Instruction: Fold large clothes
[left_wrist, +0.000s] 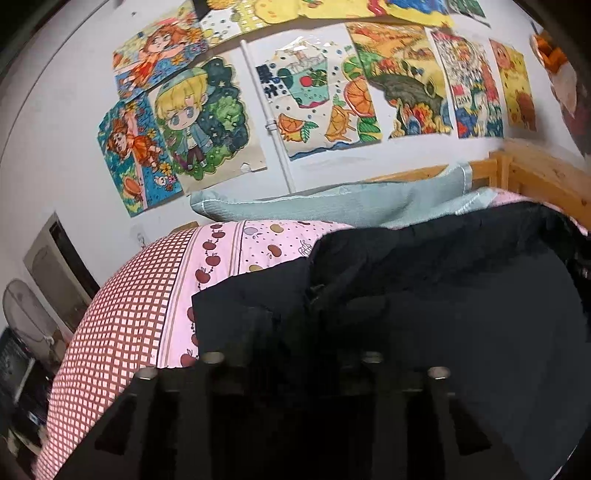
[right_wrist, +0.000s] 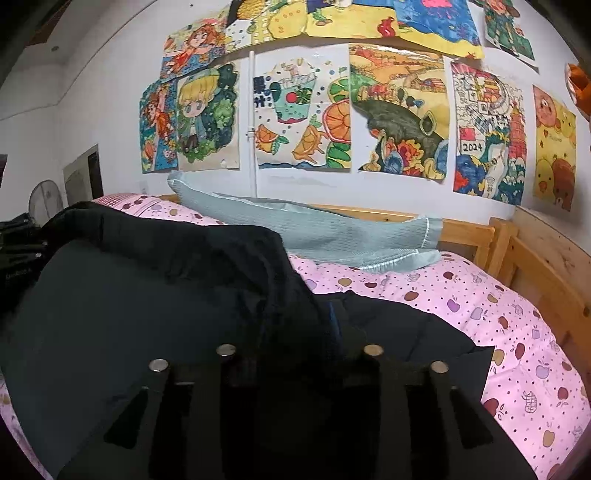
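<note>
A large black garment (left_wrist: 461, 314) lies in folds on the pink apple-print bed cover (left_wrist: 229, 251), its straight edge toward the left in the left wrist view. My left gripper (left_wrist: 310, 314) rests low over that garment. Its dark fingers stand apart, with a ridge of cloth lying loose between them. In the right wrist view the same garment (right_wrist: 147, 295) fills the left and centre, one flap reaching right. My right gripper (right_wrist: 314, 332) sits over a fold there, jaws a little apart, and its black fingers are hard to separate from the cloth.
A pale green pillow (right_wrist: 314, 232) lies behind the garment against the wall. A wooden bed frame (right_wrist: 535, 251) borders the right and back. Bare pink cover (right_wrist: 498, 314) shows to the right. A fan (left_wrist: 26, 314) stands past the bed's left end. Drawings cover the wall.
</note>
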